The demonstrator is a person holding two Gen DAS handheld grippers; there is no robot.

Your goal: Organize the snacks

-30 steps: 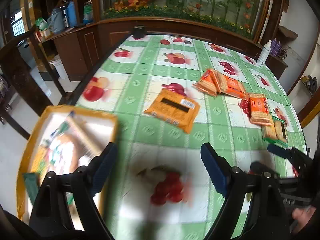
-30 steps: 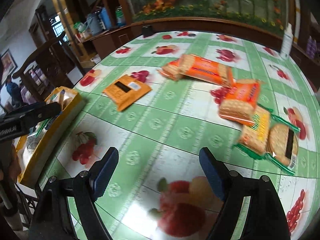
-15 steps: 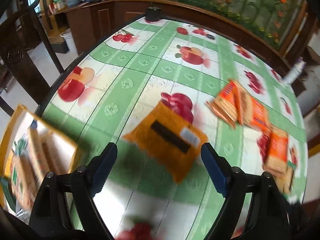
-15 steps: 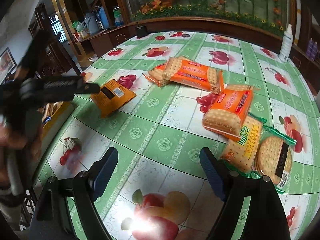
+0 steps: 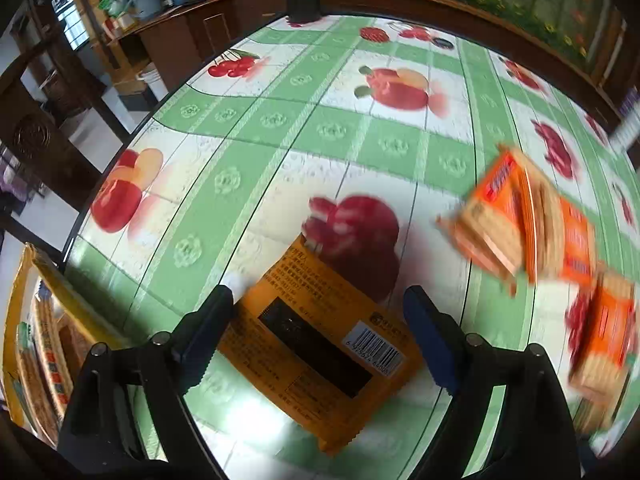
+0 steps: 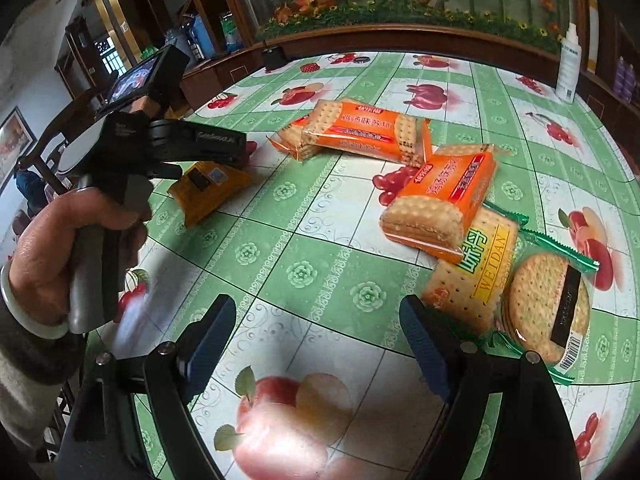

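Between open jaws: flat glossy yellow packet [image 5: 316, 344].

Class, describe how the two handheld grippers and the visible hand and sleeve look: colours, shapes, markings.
Each gripper, left gripper and right gripper, has black arms with silver bolts and blue ribbed pads. The left one shows a grey handle, white lettering and a small screen. The hand wears a pale bangle and a grey-beige knit sleeve.

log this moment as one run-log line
left gripper: opening, over yellow packet, not gripped | right gripper: open, empty | box: table edge
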